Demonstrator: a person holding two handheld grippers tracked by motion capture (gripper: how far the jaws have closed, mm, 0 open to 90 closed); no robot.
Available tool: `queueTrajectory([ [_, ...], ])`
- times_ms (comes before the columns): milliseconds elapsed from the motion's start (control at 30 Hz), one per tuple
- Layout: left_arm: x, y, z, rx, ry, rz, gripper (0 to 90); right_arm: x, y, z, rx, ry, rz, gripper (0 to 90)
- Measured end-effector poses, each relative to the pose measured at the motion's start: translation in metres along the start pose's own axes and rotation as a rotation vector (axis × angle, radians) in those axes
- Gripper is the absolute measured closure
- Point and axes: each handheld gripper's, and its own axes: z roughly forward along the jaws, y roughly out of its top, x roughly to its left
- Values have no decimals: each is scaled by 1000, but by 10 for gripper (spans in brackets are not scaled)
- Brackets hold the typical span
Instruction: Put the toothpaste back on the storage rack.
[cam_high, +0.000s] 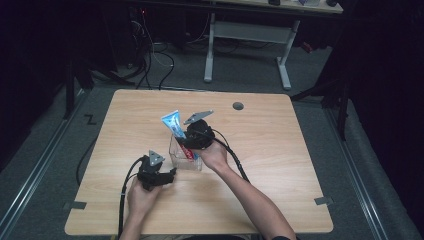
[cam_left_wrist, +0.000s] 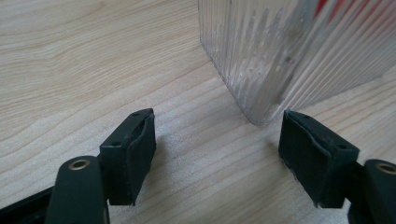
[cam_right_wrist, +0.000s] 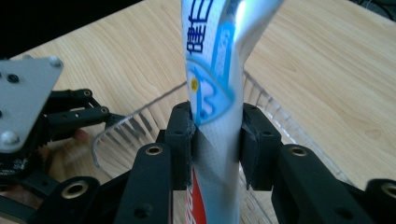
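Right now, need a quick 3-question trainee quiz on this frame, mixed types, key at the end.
1. True or false: the right gripper is shut on the toothpaste tube.
2. Multiple choice: where does the lower end of the tube sit? A) flat on the table B) inside the clear ribbed container C) between the left gripper's jaws
3. Fill in: the left gripper is ____, its jaws apart beside a corner of the container.

Key: 1 true; 2 B; 3 open
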Motion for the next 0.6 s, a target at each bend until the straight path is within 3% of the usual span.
queueTrajectory([
  [267, 0, 0, 0, 1, 0, 1, 279, 0, -4, 0, 10, 1, -8, 667],
  [600, 0, 0, 0, 1, -1, 0, 279, 5, -4, -7, -21, -45, -23, 560],
])
